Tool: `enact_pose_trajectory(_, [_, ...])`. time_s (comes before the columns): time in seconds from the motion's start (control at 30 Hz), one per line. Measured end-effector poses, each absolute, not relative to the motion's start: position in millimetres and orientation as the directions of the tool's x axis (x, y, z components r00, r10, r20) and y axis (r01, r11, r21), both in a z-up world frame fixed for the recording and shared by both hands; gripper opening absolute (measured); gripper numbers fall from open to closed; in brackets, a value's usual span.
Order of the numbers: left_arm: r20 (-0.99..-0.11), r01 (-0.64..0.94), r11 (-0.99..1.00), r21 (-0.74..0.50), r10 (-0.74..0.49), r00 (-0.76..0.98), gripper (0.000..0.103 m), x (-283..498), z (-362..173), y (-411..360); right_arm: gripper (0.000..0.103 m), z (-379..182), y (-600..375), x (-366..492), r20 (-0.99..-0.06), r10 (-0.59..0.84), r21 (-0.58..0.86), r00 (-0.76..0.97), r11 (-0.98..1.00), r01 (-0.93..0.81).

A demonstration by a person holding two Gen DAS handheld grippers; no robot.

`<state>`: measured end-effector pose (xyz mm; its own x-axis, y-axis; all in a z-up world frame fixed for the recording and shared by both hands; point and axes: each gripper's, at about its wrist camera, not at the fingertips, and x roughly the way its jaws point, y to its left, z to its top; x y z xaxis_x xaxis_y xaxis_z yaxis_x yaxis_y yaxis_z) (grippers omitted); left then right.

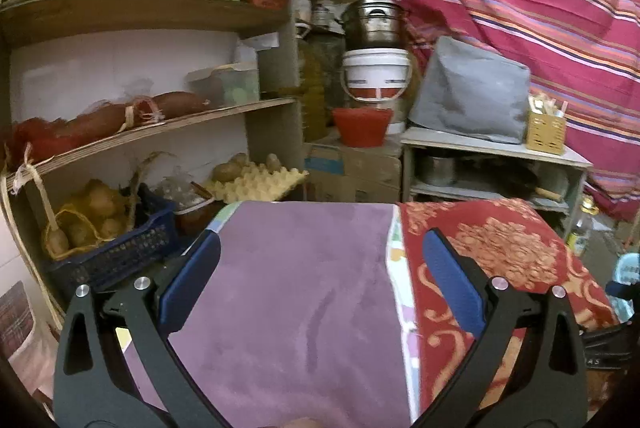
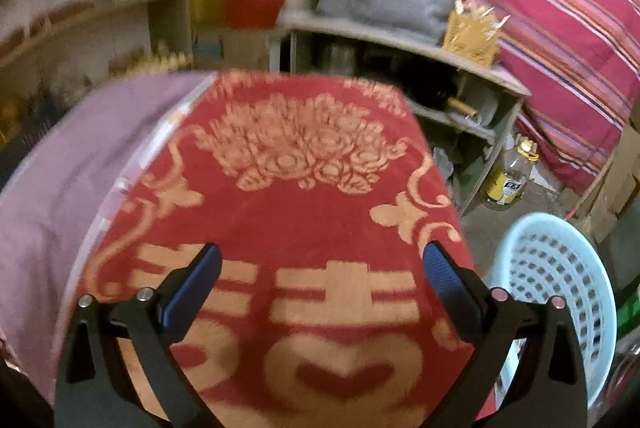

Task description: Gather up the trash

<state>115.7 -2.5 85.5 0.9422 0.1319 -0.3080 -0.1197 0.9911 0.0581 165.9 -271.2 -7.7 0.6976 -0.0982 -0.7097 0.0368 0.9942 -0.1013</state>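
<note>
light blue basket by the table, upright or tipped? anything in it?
Upright: the light blue basket stands with its mouth facing up. The visible inside looks empty; its bottom is hidden.

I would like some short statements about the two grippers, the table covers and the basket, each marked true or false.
1. Both the left gripper and the right gripper are open and hold nothing. True.
2. The purple cloth lies beside the red towel. True.
3. The basket is dark red. False: it is light blue.
4. The basket stands on the red towel. False: it stands off to the towel's right, lower down.
5. The white bucket sits under a metal pot. True.
</note>
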Motion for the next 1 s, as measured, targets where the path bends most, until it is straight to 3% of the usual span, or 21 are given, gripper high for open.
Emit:
enact_pose_trajectory(0.07, [-0.342, -0.161, 0.985, 0.064, 0.173, 0.924, 0.098, 123, 76, 1, 0.098, -18, -273, 182, -0.735, -0.091, -0.094, 0.672, 0.995, 0.033])
enact_pose_trajectory(0.17, [-0.388, -0.135, 0.990, 0.039, 0.140, 0.911, 0.098, 133, 78, 2, 0.098, -29, -276, 204, -0.758, -0.060, -0.061, 0.649, 0.998, 0.020])
enact_pose_trajectory(0.47, [-0.378, -0.146, 0.982, 0.122, 0.182, 0.908, 0.098, 146, 72, -1, 0.100, -42, -286, 225, -0.805, -0.005, 0.015, 0.594, 0.999, 0.029])
enact_pose_trajectory(1.0, [-0.408, -0.130, 0.987, 0.094, 0.157, 0.899, 0.098, 144, 70, 15, 0.100, -42, -285, 225, -0.806, -0.012, 0.005, 0.592, 1.000, 0.029])
